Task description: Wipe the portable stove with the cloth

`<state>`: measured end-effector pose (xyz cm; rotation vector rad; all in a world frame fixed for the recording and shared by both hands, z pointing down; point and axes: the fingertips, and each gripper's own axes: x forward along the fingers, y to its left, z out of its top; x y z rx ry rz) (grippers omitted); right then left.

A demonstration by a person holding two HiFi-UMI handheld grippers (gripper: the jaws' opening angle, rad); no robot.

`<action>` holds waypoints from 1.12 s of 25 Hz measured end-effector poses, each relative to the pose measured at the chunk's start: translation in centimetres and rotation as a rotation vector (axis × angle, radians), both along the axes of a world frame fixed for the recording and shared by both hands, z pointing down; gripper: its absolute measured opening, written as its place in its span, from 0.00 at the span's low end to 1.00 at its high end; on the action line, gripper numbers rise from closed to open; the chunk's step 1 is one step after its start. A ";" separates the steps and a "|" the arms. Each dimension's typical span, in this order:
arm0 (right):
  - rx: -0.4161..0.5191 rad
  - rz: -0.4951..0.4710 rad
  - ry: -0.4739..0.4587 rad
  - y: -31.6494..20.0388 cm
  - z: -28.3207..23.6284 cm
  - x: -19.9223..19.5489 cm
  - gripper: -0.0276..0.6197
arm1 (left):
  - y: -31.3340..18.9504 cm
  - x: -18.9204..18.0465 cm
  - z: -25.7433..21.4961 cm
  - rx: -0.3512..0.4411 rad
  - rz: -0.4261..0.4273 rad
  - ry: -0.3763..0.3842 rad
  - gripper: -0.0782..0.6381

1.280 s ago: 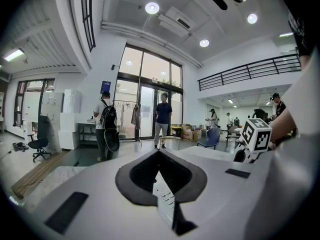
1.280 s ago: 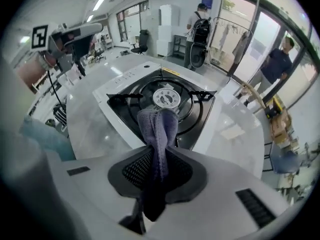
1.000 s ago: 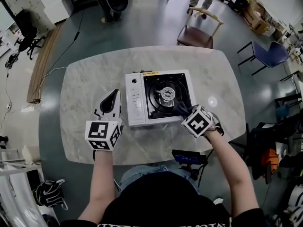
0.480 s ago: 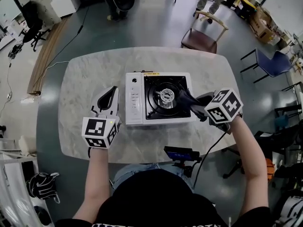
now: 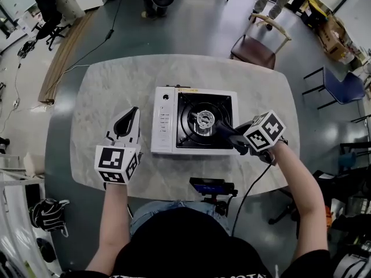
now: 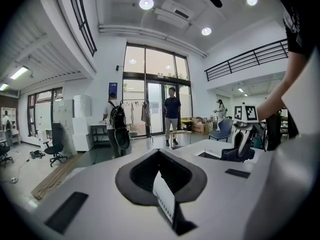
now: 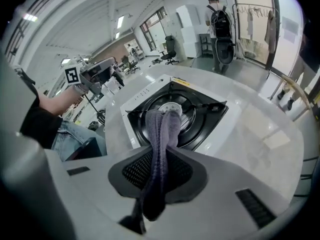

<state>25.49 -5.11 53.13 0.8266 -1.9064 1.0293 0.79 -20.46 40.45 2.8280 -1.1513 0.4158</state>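
**Cloth clamped over the burner well**

The marble table [image 5: 110, 91] is carrying the white portable stove [image 5: 165, 126] near its middle. The stove's black burner well [image 5: 191, 138] is holding the round burner ring [image 5: 204, 119]. The dark cloth [image 7: 162, 129] is draping into the well from the stove's right side, its end lying at the ring.

The right gripper [image 5: 235, 138] is reaching in over the stove's near right corner. Its jaws are pressing together on the cloth, which is trailing back between them. The left gripper [image 5: 130, 117] is resting on the table just left of the stove, jaws closed on each other with nothing between them.

The right gripper and the cloth are covering the stove's near right corner. A small dark device [image 5: 207, 186] with a blue-lit screen is sitting at the table edge on the stove's near side, and what it is cannot be made out. The yellow label [image 5: 184, 88] on the stove's far edge and the marks on its control strip are printing too small to read.
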 end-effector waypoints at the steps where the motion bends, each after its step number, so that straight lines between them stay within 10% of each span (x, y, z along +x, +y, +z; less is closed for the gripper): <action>1: -0.012 0.010 -0.013 -0.1 0.5 0.1 0.15 | 0.0 0.0 0.0 0.001 -0.001 -0.005 0.13; 13: -0.041 -0.004 -0.034 0.0 3.0 0.1 0.15 | -0.2 1.1 1.4 -0.027 -0.008 -0.048 0.12; 19: -0.170 0.189 -0.116 -0.3 2.9 0.1 0.15 | -0.4 1.6 2.0 -0.042 -0.016 -0.051 0.12; 28: -0.078 -0.245 0.096 -0.9 2.8 1.4 0.15 | -0.3 1.9 2.6 -0.060 -0.024 -0.065 0.13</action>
